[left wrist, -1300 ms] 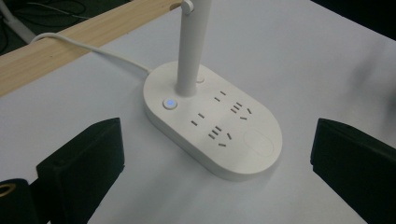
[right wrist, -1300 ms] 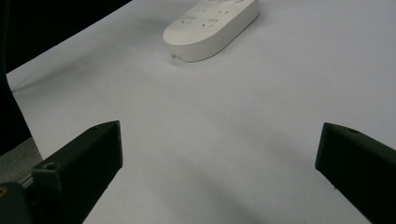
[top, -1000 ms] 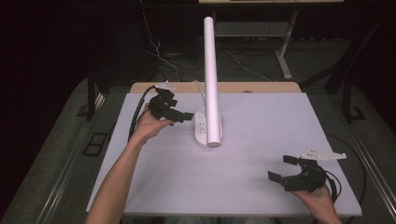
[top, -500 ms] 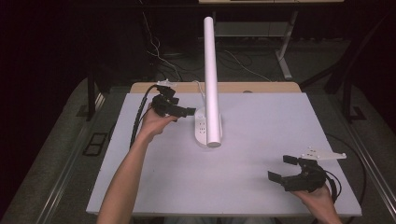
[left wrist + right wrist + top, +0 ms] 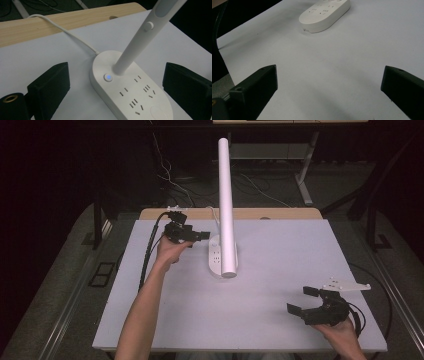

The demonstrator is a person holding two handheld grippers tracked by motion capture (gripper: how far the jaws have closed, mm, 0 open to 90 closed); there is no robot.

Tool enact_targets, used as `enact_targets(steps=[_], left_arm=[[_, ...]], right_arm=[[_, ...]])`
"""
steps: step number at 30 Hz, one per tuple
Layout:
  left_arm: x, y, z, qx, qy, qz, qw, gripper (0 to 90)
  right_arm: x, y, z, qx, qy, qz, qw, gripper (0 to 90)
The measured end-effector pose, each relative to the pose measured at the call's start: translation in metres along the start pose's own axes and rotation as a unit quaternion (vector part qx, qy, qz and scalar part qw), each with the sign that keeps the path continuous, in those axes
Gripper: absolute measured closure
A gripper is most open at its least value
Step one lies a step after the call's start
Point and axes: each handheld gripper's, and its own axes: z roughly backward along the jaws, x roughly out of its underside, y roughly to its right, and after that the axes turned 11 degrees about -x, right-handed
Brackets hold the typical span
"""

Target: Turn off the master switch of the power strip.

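Note:
A white lamp stands mid-table: an oval socket base (image 5: 216, 257) with a long tube arm (image 5: 226, 205) leaning toward the camera. My left gripper (image 5: 202, 236) hovers just left of the base, open, nothing between its jaws. In the left gripper view the base (image 5: 140, 100) lies between the spread jaws of the left gripper (image 5: 117, 86). A blue-lit button (image 5: 108, 77) glows beside the stem (image 5: 135, 47). My right gripper (image 5: 302, 300) rests open near the front right corner. In the right gripper view the right gripper (image 5: 329, 90) frames bare table, with the base (image 5: 324, 15) far ahead.
A white sheet (image 5: 280, 320) covers the table, and a wooden strip (image 5: 260, 214) shows along its back edge. The lamp's white cord (image 5: 62, 30) runs off over that strip. Cables and table legs (image 5: 305, 175) lie on the dark floor behind.
My left gripper has edged slightly farther back and right, toward the lamp base. The right gripper has stayed in place.

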Motion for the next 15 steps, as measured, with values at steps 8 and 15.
enact_targets(steps=[8, 15], left_arm=[[0.002, -0.001, -0.012, 0.011, 0.01, 0.017, 0.9998, 13.7], [0.005, -0.001, -0.022, 0.016, 0.011, 0.038, 0.9991, 29.6]], right_arm=[[0.0, 0.0, 0.0, 0.0, 0.001, 0.001, 1.0, 0.0], [0.0, 0.001, 0.001, 0.0, 0.0, 0.001, 1.0, 0.0]])
